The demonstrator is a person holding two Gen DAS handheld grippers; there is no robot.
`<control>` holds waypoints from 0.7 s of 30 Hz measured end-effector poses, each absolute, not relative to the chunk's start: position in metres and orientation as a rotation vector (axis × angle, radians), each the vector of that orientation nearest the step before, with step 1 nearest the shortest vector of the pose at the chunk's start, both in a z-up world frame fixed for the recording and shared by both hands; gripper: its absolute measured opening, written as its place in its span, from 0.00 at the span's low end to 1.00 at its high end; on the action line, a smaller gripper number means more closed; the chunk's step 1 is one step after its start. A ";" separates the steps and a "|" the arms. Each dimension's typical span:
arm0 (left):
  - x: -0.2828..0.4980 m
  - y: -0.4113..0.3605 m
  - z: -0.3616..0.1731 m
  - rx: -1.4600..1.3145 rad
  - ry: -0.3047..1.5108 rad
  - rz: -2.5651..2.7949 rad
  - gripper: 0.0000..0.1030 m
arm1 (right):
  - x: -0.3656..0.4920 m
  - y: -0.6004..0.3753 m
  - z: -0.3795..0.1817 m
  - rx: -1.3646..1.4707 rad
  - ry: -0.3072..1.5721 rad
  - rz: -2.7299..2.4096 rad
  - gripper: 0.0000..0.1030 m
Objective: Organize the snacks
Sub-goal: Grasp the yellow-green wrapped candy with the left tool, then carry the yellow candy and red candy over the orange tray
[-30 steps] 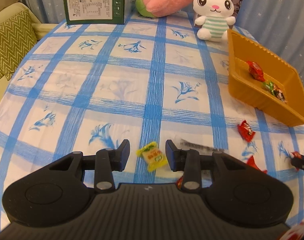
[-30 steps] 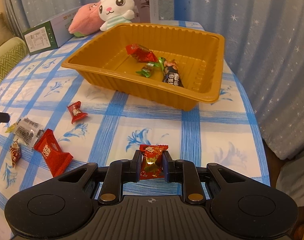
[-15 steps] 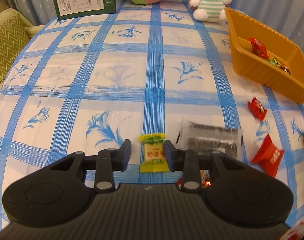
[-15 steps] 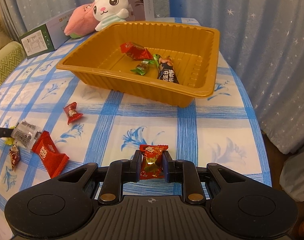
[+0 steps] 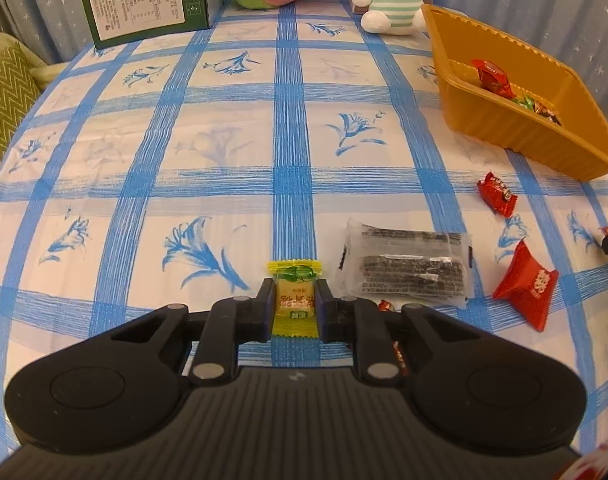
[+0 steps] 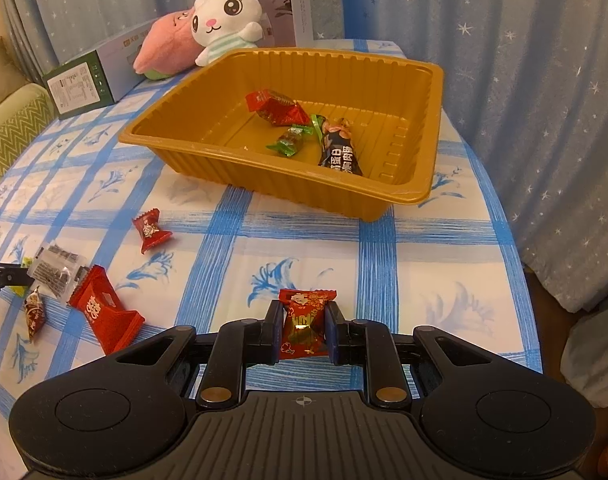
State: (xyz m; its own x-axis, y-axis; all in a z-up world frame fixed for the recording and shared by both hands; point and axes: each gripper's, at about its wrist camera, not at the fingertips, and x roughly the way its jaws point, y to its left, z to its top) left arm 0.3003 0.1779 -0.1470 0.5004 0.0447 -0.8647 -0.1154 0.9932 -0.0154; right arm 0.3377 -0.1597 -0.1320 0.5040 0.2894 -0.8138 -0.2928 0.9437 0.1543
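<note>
Pinching yellow candy [image 5: 295,300] in left gripper [image 5: 294,307], red candy [image 6: 305,330] in right gripper [image 6: 304,332]; next, carrying both toward tray [image 6: 388,194] at twelve o'clock.

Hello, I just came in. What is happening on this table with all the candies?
A person is sorting snacks with two handheld grippers. The left gripper has just closed on a yellow candy lying on the checked tablecloth. The right gripper holds a red candy in front of the orange tray, which already contains three sweets. A clear packet and several red snacks remain on the cloth.
</note>
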 end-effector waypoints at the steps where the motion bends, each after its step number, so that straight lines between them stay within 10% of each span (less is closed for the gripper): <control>1: 0.299 0.177 -0.144 -0.078 1.034 0.097 0.17 | 0.337 -0.160 -0.131 -0.002 0.979 0.351 0.21; 21: 0.299 0.110 -0.056 -0.022 0.850 -0.130 0.17 | 0.324 -0.179 -0.083 0.075 0.932 0.367 0.21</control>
State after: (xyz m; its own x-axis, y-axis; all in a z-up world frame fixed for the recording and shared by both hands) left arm 0.2989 0.1096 -0.0563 0.6526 -0.1234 -0.7476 0.1055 0.9918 -0.0716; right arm 0.3243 -0.1790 -0.0832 0.5391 0.3406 -0.7703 -0.2762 0.9355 0.2203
